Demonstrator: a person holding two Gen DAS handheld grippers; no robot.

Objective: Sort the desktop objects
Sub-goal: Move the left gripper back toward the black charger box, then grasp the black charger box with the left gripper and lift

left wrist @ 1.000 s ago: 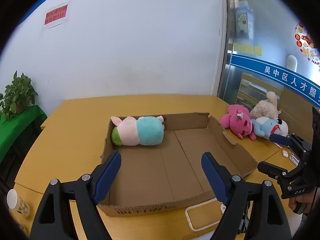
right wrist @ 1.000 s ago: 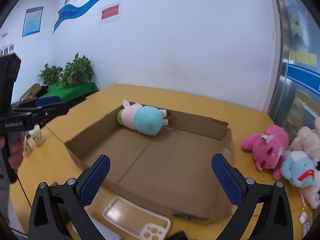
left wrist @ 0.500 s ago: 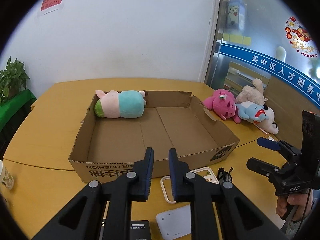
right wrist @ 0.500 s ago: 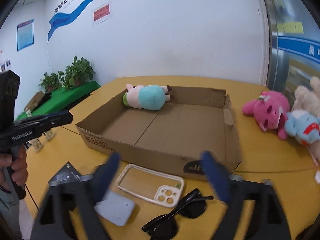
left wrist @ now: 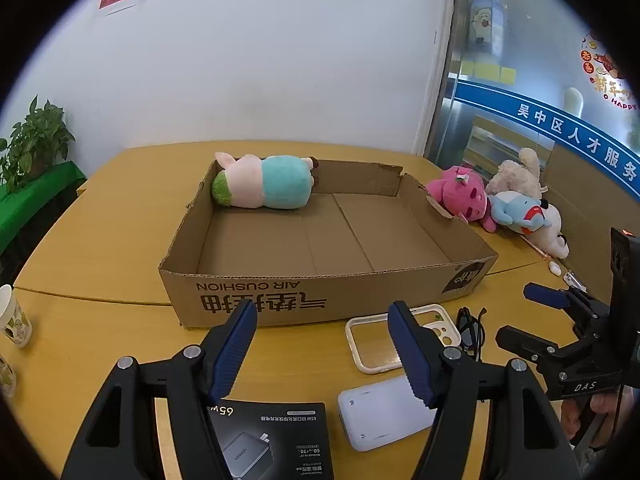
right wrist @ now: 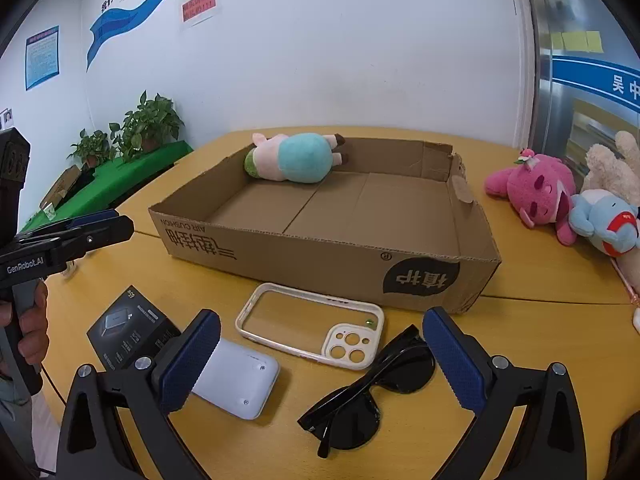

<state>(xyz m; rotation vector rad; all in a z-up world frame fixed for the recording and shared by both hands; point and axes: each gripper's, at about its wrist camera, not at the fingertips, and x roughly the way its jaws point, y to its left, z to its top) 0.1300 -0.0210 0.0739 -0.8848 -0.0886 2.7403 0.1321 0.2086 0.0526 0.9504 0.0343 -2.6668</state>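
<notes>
on the table (right wrist: 168, 264), near its front edge, a black charger box (right wrist: 128, 332) is seen at the left, with a white power bank (right wrist: 236, 384) just beside it, then a clear phone case (right wrist: 312, 328) and a pair of dark sunglasses (right wrist: 372, 392) further right. none of these has been put away yet. behind them, toward the middle of the table, a shallow cardboard box (left wrist: 328, 296) is set, and only one thing lies in it: a pink and teal plush toy (left wrist: 264, 186), tucked into its far left corner. beyond the box's right wall, by the right edge of the table, a pink plush (right wrist: 536, 192), a blue plush (right wrist: 604, 220) and a cream plush (left wrist: 516, 176) are left lying in a heap.

the left tongs (left wrist: 320, 352) are being opened, nothing is held between them, and they are aimed over the charger box and power bank. the right tongs (right wrist: 320, 364) are spread wide and released, with the phone case and sunglasses framed between the fingers but not touched.

the sorting is judged to be barely begun: one toy is boxed, while three toys and four small items are left out.
</notes>
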